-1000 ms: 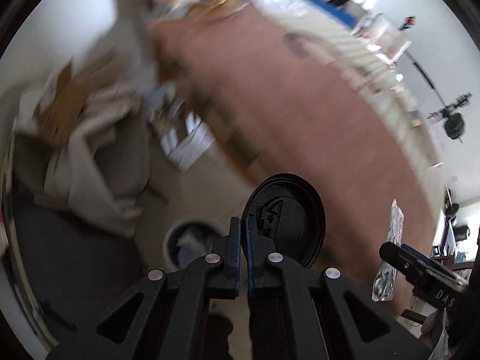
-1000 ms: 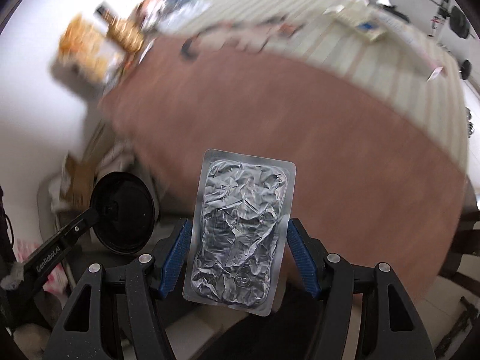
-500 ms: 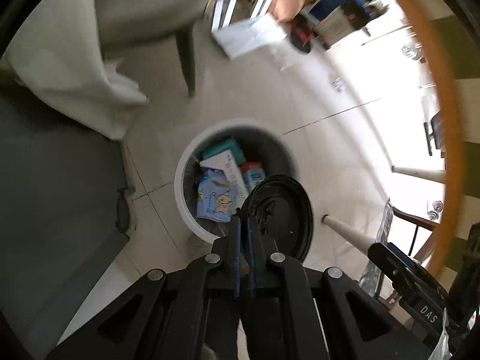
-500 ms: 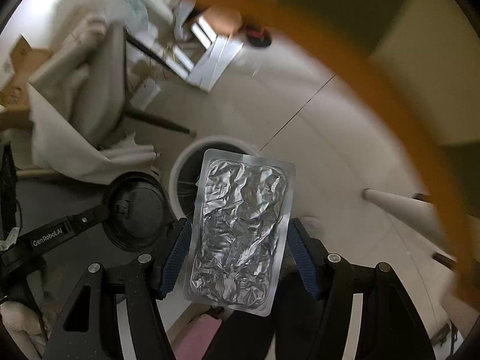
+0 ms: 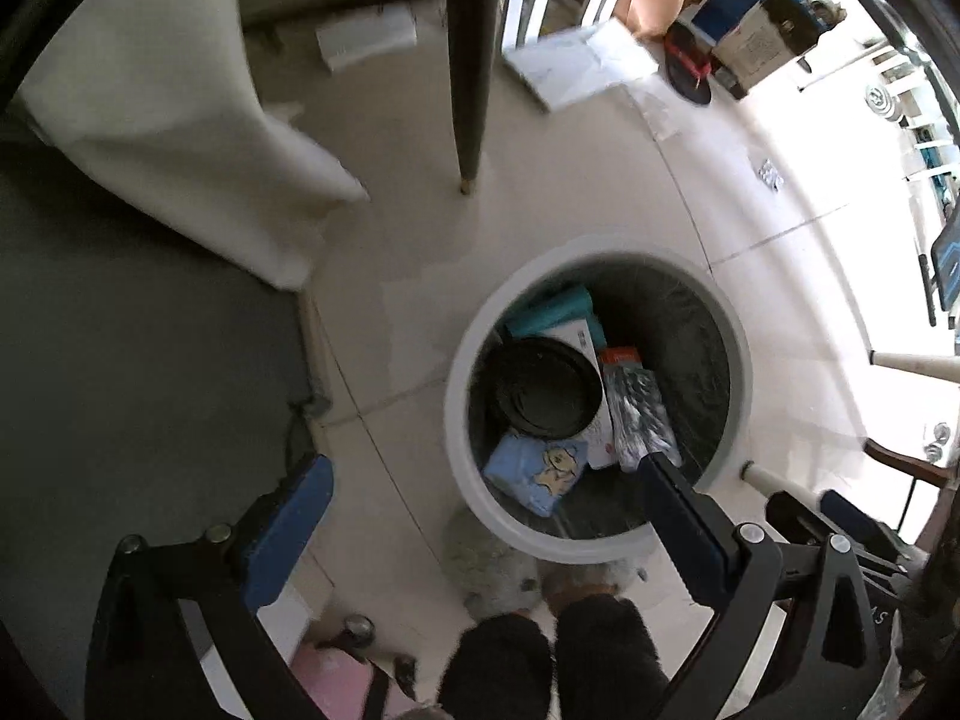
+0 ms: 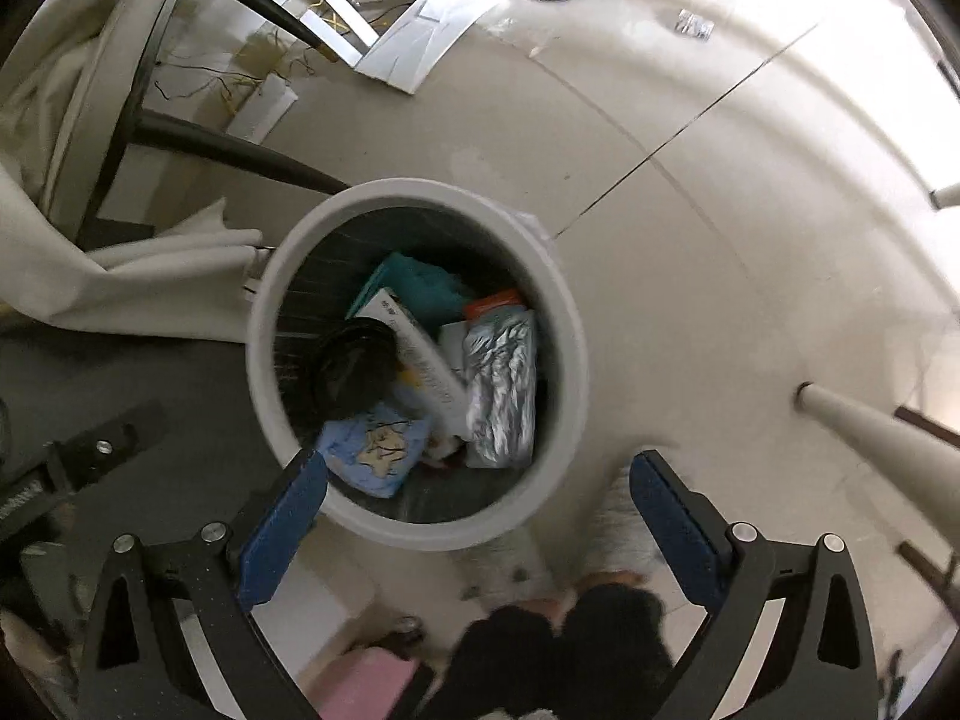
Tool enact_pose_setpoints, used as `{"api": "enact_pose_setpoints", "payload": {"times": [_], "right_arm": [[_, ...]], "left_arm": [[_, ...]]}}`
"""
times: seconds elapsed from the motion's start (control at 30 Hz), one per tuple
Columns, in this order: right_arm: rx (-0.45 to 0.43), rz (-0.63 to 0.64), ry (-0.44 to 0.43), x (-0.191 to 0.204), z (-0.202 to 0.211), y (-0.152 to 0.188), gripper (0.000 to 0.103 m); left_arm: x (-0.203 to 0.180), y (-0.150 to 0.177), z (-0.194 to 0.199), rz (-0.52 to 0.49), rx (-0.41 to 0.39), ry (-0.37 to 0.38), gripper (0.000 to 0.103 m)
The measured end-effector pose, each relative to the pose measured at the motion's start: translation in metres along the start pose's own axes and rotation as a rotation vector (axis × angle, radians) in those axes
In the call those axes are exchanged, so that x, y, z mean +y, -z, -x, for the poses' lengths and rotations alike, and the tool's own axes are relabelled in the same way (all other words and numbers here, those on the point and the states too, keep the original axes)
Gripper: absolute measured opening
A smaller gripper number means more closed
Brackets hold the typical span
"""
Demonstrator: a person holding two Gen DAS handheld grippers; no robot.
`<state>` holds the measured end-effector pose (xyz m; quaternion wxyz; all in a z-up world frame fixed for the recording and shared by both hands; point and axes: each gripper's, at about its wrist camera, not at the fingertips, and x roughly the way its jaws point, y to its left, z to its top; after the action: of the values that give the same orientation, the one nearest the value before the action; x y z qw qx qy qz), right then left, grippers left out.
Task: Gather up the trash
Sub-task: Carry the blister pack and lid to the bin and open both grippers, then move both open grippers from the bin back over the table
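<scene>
Left tool [image 5: 480, 531]: I see its two blue-padded fingers spread wide apart, holding nothing, above the near rim of the bin.
Right tool [image 6: 477, 513]: likewise spread wide and holding nothing, hanging over the bin's near edge; one finger sits over the rim, the other over the floor just beside it.
Bin [image 6: 564, 324]: one round white bin with a dark liner, standing on the tiled floor [image 6: 690, 252].
Lid [image 5: 546, 387]: one black round lid, lying inside the bin on its left side, on top of the other trash.
Foil pack [image 6: 501, 387]: one crumpled silver blister pack, inside the bin on the right, just beside a white box.
Box [image 6: 420, 354]: one white carton with small printed text along its side; I cannot read the writing.
Blue packet [image 6: 375, 450]: one pale blue packet with a cartoon figure on it, at the near side of the bin; no words I can make out.
Other trash: one teal item [image 6: 420, 285] at the far side and one orange-topped pack [image 6: 495, 302] next to it, both in the bin.
Writing: nothing legible in either view.
Chair leg [image 5: 471, 78]: one dark leg standing on the floor beyond the bin, in my left view.
</scene>
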<state>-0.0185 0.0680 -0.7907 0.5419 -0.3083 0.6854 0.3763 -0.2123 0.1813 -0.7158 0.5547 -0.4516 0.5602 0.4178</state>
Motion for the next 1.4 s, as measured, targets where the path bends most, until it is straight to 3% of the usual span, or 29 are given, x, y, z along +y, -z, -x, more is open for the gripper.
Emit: {"api": "enact_pose_setpoints", "payload": {"times": [0.07,0.23,0.6,0.93,1.07,1.23,1.4], "right_arm": [[-0.011,0.006,0.038,-0.001,0.012,0.003,0.102],[-0.048,0.019,0.126,0.006,0.052,0.007,0.102],[-0.092,0.049,0.165,0.026,0.169,0.032,0.102],[-0.126,0.087,0.134,0.058,0.292,0.067,0.102],[-0.135,0.071,0.092,0.066,0.341,0.083,0.102],[-0.17,0.028,0.014,0.067,0.403,0.092,0.102],[-0.258,-0.038,-0.029,0.046,0.478,0.086,0.102]], "left_arm": [[-0.004,0.003,0.012,-0.033,-0.036,-0.053,0.103],[-0.013,0.014,0.05,-0.07,-0.072,-0.097,0.103],[-0.015,0.048,0.147,-0.066,-0.071,-0.089,0.103],[-0.017,0.083,0.261,-0.075,-0.094,-0.053,0.103],[-0.026,0.096,0.308,-0.104,-0.116,-0.094,0.103],[-0.046,0.099,0.369,-0.157,-0.218,-0.112,0.103],[-0.094,0.072,0.419,-0.208,-0.336,-0.124,0.103]]}}
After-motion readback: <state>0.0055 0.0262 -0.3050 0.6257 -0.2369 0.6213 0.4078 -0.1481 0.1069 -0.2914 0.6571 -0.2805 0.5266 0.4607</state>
